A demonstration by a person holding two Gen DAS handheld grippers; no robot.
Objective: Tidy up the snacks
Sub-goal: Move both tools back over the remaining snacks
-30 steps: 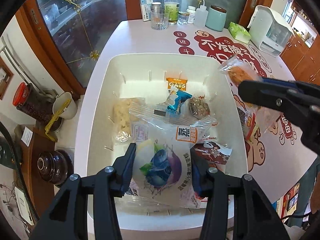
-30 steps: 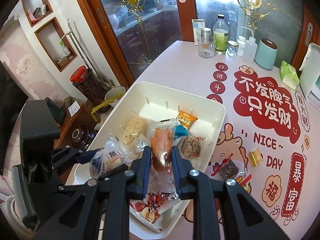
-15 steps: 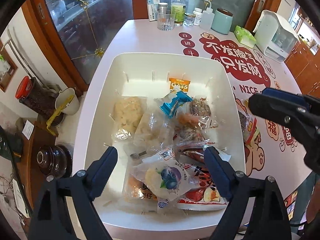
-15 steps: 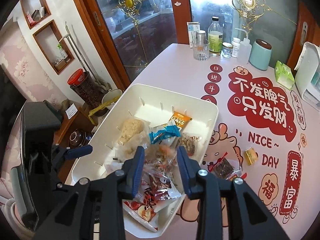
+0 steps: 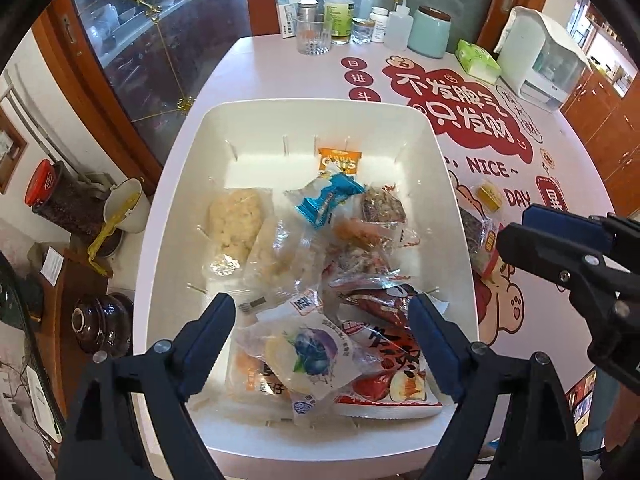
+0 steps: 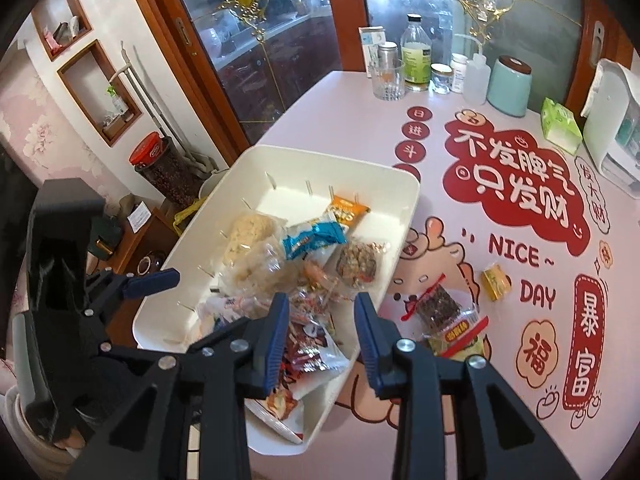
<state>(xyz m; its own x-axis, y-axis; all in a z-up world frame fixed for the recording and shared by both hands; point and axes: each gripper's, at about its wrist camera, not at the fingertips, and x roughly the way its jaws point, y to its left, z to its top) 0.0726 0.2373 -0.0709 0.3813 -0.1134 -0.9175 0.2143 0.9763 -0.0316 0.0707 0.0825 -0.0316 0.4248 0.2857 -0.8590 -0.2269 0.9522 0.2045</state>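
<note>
Now both tongs, left tongs (image 5: 320, 340) and right tongs (image 6: 320, 334), are held open and empty; the dark clear-wrapped snack bar (image 6: 440, 306) beside the white plastic bin's (image 6: 400, 216) right edge should be gripped mid-length.

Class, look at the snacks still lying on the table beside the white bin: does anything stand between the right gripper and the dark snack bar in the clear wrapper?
Nothing visible does. The right gripper hangs with jaws open over the white bin's near rim; the dark snack bar lies on bare tablecloth just beside it, and only that rim lies between them. A small yellow packet lies farther out.
</note>
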